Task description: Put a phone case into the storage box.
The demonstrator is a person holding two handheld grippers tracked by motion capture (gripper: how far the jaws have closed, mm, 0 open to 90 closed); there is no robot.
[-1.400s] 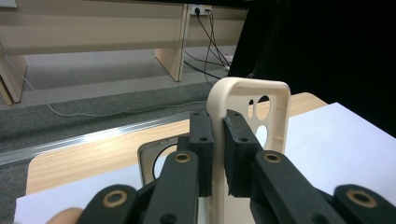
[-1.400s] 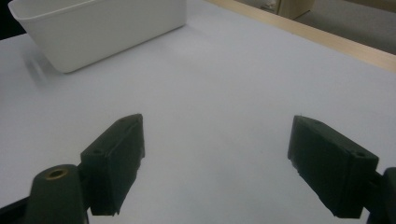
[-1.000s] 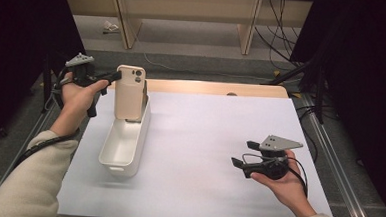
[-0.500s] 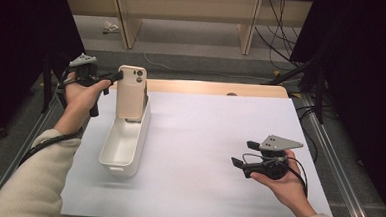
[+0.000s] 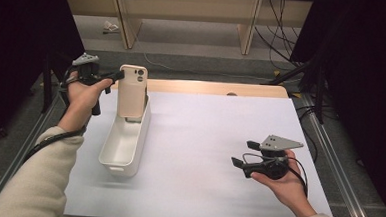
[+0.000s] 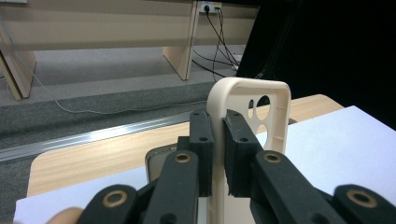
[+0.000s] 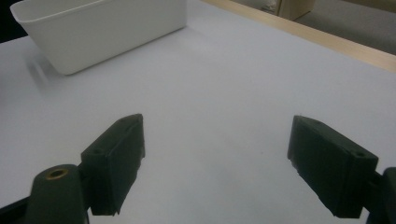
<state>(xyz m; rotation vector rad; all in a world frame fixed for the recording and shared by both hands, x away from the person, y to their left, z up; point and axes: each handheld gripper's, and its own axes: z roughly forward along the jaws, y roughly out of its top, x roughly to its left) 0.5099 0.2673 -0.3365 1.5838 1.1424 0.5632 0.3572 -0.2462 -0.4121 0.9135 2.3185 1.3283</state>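
High view: my left gripper (image 5: 116, 76) pinches the beige phone case (image 5: 132, 91) upright over the white bin's (image 5: 121, 146) twelve-o'clock end for lowering in; right gripper (image 5: 245, 154) idles agape at four o'clock.

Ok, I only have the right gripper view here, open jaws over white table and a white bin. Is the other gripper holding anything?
Observer: Yes. The left gripper is shut on the edge of a beige phone case.
Operator: Is the case upright?
Observer: Upright, with its lower end inside the far end of the white bin.
Operator: Anything in the case?
Observer: The left gripper view shows its camera cutouts open, with no phone inside.
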